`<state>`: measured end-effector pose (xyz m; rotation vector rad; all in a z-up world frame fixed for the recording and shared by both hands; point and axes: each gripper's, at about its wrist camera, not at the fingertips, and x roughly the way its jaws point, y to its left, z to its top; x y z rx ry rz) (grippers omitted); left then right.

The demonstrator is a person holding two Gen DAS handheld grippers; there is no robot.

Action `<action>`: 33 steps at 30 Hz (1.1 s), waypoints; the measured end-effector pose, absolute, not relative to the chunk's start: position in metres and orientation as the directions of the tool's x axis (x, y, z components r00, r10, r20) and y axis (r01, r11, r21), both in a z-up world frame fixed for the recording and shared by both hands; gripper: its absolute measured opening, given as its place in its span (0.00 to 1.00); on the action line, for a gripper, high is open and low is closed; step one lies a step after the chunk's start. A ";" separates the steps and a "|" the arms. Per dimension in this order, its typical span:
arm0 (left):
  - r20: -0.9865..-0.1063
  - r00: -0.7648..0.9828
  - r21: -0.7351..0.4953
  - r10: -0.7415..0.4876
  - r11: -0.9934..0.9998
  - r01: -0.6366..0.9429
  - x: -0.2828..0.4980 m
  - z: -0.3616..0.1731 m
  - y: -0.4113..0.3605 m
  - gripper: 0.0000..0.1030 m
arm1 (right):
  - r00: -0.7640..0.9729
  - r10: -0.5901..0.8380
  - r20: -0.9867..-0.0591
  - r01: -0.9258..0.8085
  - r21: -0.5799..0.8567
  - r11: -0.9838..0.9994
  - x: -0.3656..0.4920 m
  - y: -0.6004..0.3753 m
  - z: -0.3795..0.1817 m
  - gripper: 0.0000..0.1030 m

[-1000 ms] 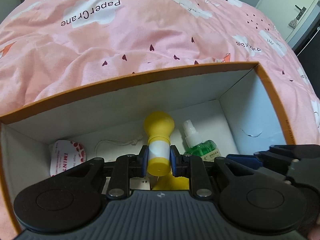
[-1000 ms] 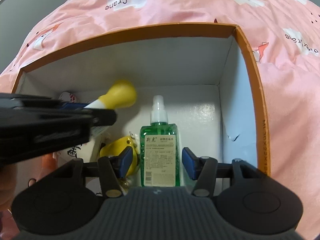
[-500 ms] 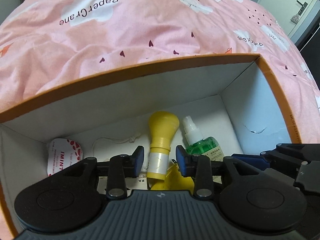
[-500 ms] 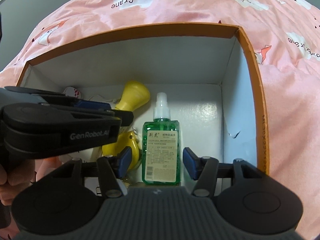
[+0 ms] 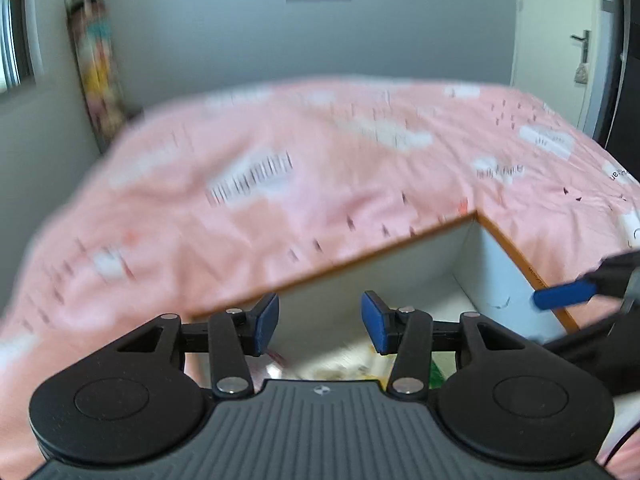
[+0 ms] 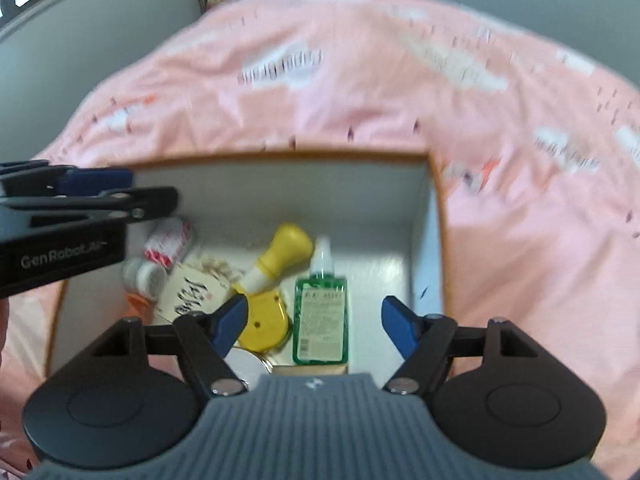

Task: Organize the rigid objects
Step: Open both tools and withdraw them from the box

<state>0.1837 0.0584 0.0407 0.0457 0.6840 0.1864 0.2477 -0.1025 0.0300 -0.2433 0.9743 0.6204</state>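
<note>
An orange-rimmed white box sits on a pink bedspread. Inside lie a yellow bulb-shaped bottle, a green spray bottle, a flat yellow piece, a red-and-white mint tin, a white pill bottle and a paper tag. My right gripper hovers above the green bottle, jaws opening, touching nothing. My left gripper hangs over the box's near left side, jaws opening, nothing between them. In the right wrist view the left gripper shows side-on at the left.
The pink bedspread spreads all round the box. A grey wall, a colourful board leaning on it and a white door stand beyond the bed. Both views are motion-blurred.
My left gripper let go of the yellow bottle, opened, rose out of the box and tipped upward. My right gripper opened wider and lifted above the green bottle, which stays lying in the box.
</note>
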 end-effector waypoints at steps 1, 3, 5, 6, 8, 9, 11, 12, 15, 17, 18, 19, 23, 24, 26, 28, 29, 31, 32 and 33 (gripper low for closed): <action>-0.602 0.772 0.123 0.205 0.979 -0.164 0.175 0.046 0.057 0.56 | 0.429 0.393 -0.813 -0.585 0.081 0.807 0.241 -0.107 0.039 0.72; -0.563 0.795 0.140 0.228 0.974 -0.180 0.157 0.057 0.054 0.57 | 0.471 0.411 -0.780 -0.580 0.077 0.811 0.229 -0.115 0.055 0.73; -0.510 0.827 0.141 0.236 0.972 -0.190 0.136 0.065 0.050 0.62 | 0.528 0.422 -0.737 -0.570 0.060 0.819 0.212 -0.122 0.070 0.77; -0.479 0.842 0.156 0.248 0.968 -0.197 0.126 0.067 0.046 0.65 | 0.556 0.425 -0.714 -0.568 0.046 0.821 0.204 -0.124 0.076 0.77; -0.426 0.861 0.207 0.278 0.956 -0.207 0.110 0.068 0.037 0.70 | 0.606 0.427 -0.671 -0.563 0.018 0.826 0.185 -0.129 0.085 0.78; -0.413 0.864 0.224 0.287 0.952 -0.209 0.104 0.068 0.032 0.71 | 0.621 0.428 -0.657 -0.559 0.011 0.829 0.177 -0.130 0.088 0.78; -0.402 0.863 0.222 0.305 0.947 -0.231 0.092 0.068 0.029 0.75 | 0.636 0.435 -0.637 -0.554 0.015 0.832 0.161 -0.133 0.091 0.78; -0.402 0.863 0.204 0.306 0.949 -0.242 0.087 0.067 0.029 0.77 | 0.641 0.438 -0.630 -0.552 0.017 0.833 0.153 -0.134 0.091 0.78; -0.431 0.847 0.116 0.312 0.950 -0.291 0.076 0.060 0.034 0.86 | 0.659 0.430 -0.617 -0.534 0.018 0.845 0.131 -0.135 0.084 0.79; -0.464 0.836 0.075 0.294 0.953 -0.293 0.068 0.053 0.040 0.86 | 0.666 0.415 -0.619 -0.514 0.022 0.857 0.118 -0.136 0.076 0.79; -0.482 0.825 0.070 0.295 0.952 -0.299 0.066 0.049 0.042 0.86 | 0.669 0.405 -0.623 -0.502 0.023 0.864 0.113 -0.137 0.071 0.79; -0.493 0.816 0.070 0.303 0.948 -0.310 0.062 0.044 0.043 0.86 | 0.673 0.393 -0.626 -0.492 0.017 0.871 0.108 -0.138 0.066 0.79; -0.534 0.781 0.050 0.323 0.934 -0.353 0.052 0.025 0.046 0.87 | 0.695 0.351 -0.627 -0.456 -0.007 0.890 0.090 -0.140 0.050 0.79; -0.553 0.768 0.038 0.323 0.931 -0.364 0.052 0.020 0.047 0.87 | 0.694 0.350 -0.629 -0.452 -0.003 0.892 0.088 -0.141 0.047 0.79; -0.591 0.740 0.029 0.320 0.926 -0.377 0.053 0.011 0.049 0.87 | 0.691 0.356 -0.629 -0.452 0.009 0.892 0.085 -0.142 0.042 0.84; -0.616 0.723 0.038 0.314 0.928 -0.370 0.051 0.004 0.047 0.87 | 0.691 0.350 -0.633 -0.444 0.011 0.896 0.085 -0.142 0.038 0.87; -0.622 0.719 0.041 0.310 0.930 -0.366 0.051 0.001 0.046 0.87 | 0.691 0.344 -0.635 -0.439 0.009 0.898 0.086 -0.142 0.036 0.87; -0.636 0.710 0.037 0.303 0.931 -0.364 0.053 -0.004 0.046 0.87 | 0.688 0.339 -0.641 -0.436 0.008 0.900 0.088 -0.141 0.033 0.87; -0.644 0.706 0.032 0.296 0.931 -0.363 0.054 -0.006 0.046 0.87 | 0.684 0.339 -0.646 -0.437 0.008 0.899 0.090 -0.141 0.031 0.87; -0.651 0.701 0.029 0.291 0.932 -0.360 0.055 -0.008 0.046 0.87 | 0.680 0.338 -0.651 -0.439 0.008 0.898 0.091 -0.140 0.029 0.87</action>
